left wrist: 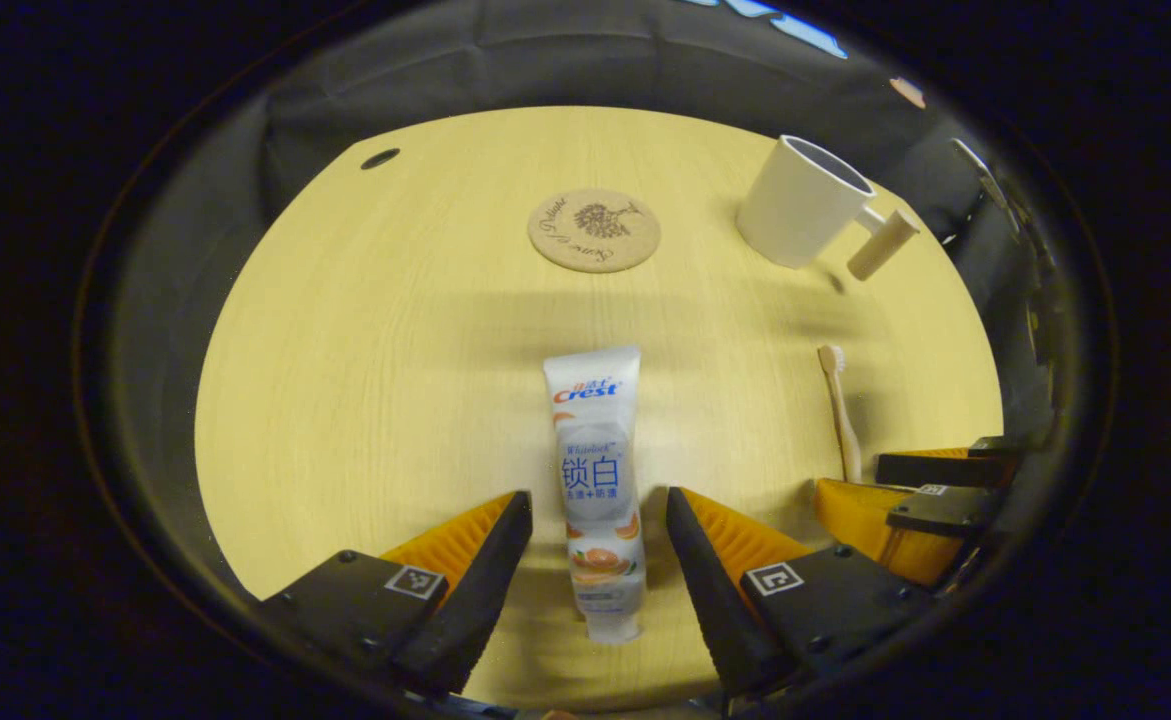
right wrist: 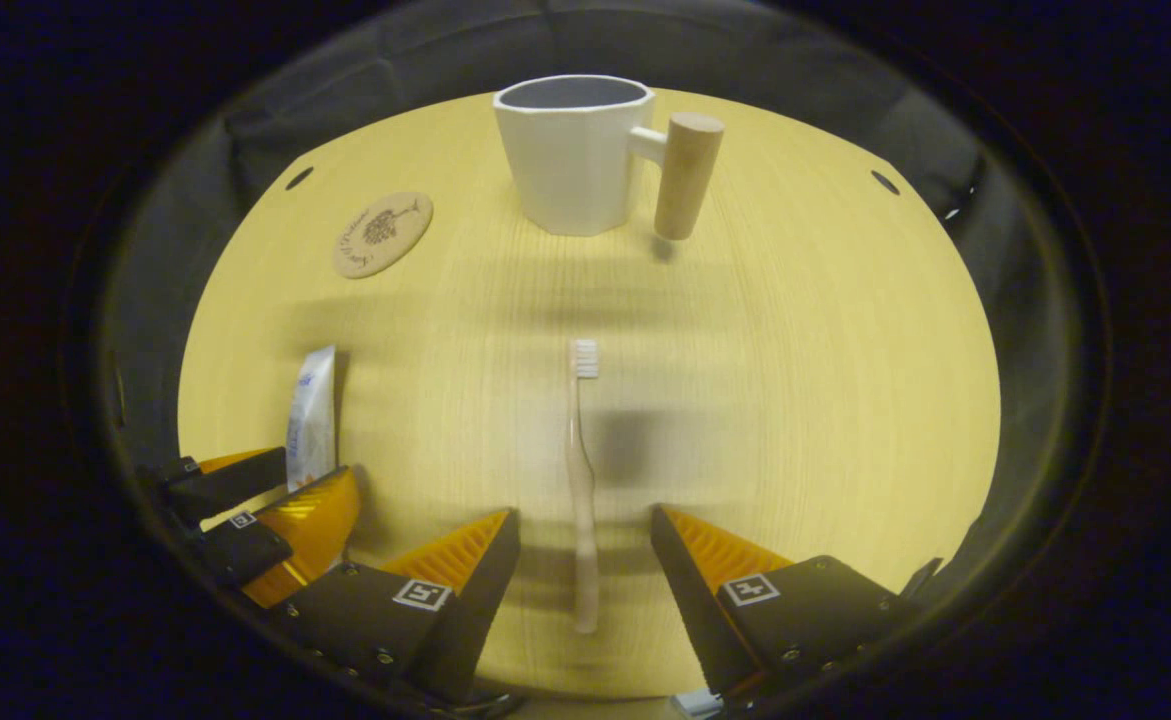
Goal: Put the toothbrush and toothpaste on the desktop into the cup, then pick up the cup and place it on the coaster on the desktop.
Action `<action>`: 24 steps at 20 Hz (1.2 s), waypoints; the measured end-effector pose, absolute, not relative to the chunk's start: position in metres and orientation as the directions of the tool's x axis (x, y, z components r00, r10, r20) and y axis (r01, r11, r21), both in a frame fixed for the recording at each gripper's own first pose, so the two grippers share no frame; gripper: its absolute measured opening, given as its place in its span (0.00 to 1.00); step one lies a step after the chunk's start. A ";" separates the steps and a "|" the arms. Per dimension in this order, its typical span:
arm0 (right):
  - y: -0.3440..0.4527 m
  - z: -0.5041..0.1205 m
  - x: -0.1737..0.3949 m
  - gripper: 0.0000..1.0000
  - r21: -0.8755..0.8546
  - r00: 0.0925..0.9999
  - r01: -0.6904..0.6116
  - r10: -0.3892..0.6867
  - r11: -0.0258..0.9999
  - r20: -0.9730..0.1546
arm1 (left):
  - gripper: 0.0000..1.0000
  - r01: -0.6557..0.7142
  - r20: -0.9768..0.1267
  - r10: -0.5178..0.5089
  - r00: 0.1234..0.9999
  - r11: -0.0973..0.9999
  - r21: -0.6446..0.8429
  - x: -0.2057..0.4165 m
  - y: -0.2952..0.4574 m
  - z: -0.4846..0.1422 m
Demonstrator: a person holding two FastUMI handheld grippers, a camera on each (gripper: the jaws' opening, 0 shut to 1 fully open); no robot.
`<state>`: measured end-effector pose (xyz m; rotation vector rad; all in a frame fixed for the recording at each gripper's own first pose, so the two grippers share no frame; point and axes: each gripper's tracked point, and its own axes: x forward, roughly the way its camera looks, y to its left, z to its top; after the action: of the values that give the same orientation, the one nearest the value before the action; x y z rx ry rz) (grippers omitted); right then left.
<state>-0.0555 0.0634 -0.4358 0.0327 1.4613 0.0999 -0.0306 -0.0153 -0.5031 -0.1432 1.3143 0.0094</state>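
Observation:
A white toothpaste tube (left wrist: 597,480) lies flat on the wooden desktop (left wrist: 395,350), its cap end toward me. My left gripper (left wrist: 600,520) is open and straddles the tube's lower half without touching it. A pale toothbrush (right wrist: 581,480) lies lengthwise, bristles pointing away, and my right gripper (right wrist: 585,535) stands open around its handle. The white cup (right wrist: 573,152) with a wooden handle stands upright at the far side. A round cork coaster (left wrist: 594,230) lies flat to the cup's left. The toothbrush (left wrist: 840,405) and the right gripper (left wrist: 930,500) appear at the right of the left gripper view.
Small dark holes (right wrist: 298,178) mark the desktop's far corners. Black cloth walls surround the table. In the right gripper view the left gripper (right wrist: 265,510) and the toothpaste tube (right wrist: 311,415) sit at the lower left.

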 end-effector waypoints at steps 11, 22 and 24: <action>0.062 -0.437 -0.058 0.62 0.074 0.063 -0.047 0.077 0.996 -0.995 | 0.68 -0.083 -0.973 -0.024 0.228 0.996 -0.044 -0.029 -0.006 -0.507; 0.060 -0.439 -0.054 0.60 0.074 0.059 -0.050 0.077 0.996 -0.995 | 0.38 -0.074 -0.975 -0.020 0.222 0.997 -0.038 -0.029 -0.005 -0.506; 0.061 -0.437 -0.056 0.08 0.078 0.038 -0.013 0.078 0.997 -0.996 | 0.38 -0.073 -0.975 -0.020 0.222 0.997 -0.037 -0.028 -0.005 -0.506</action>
<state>-0.0557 0.0609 -0.4367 0.0519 1.5311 0.0705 -0.0282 -0.0046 -0.5059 -0.0811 1.3464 0.0367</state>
